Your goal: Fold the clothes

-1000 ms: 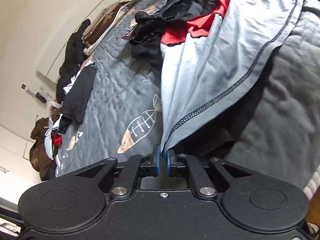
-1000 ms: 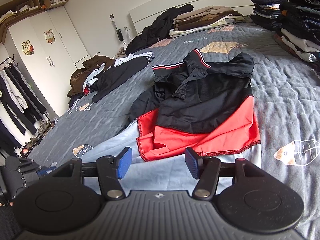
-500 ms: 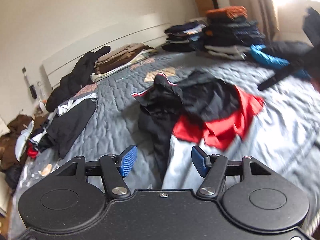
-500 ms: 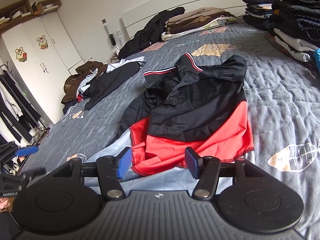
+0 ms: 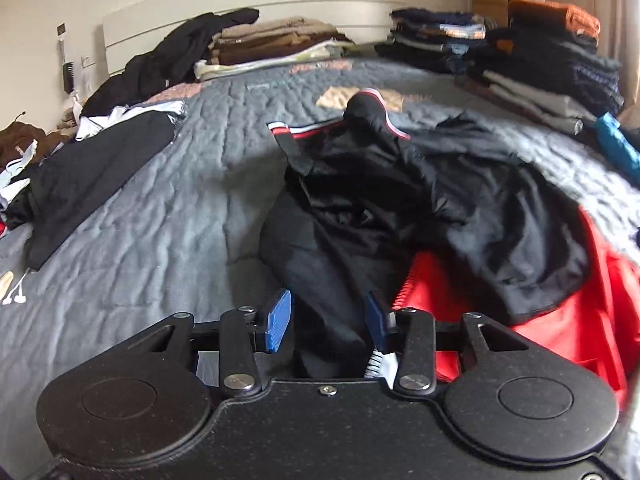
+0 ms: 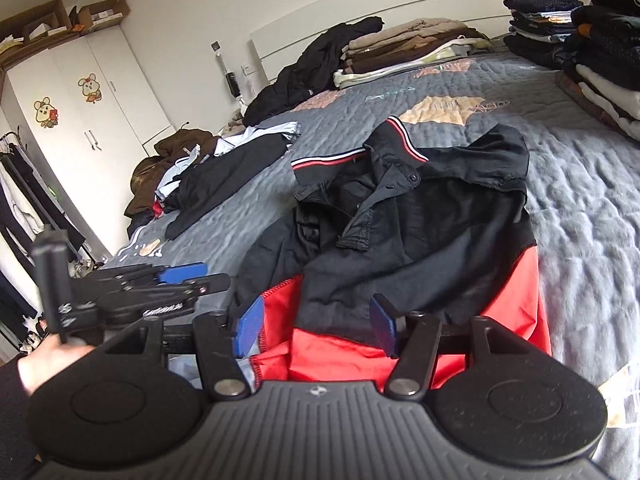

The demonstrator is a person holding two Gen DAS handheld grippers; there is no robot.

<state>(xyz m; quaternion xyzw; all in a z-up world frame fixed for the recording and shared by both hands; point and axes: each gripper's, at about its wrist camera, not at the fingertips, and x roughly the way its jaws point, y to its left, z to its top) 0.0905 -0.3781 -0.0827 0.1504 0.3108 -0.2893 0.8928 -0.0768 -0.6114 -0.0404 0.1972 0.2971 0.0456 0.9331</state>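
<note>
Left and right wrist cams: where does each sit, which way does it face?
Left wrist: on the left tool, low over the bed, facing the headboard across the black polo shirt; jaws open, empty, own fingers in view.
Right wrist: on the right tool, same heading, a little to the right; jaws open over the red garment; the left tool and the holding hand show at left.
Shared: polo, red garment, grey quilt, folded stacks.
</note>
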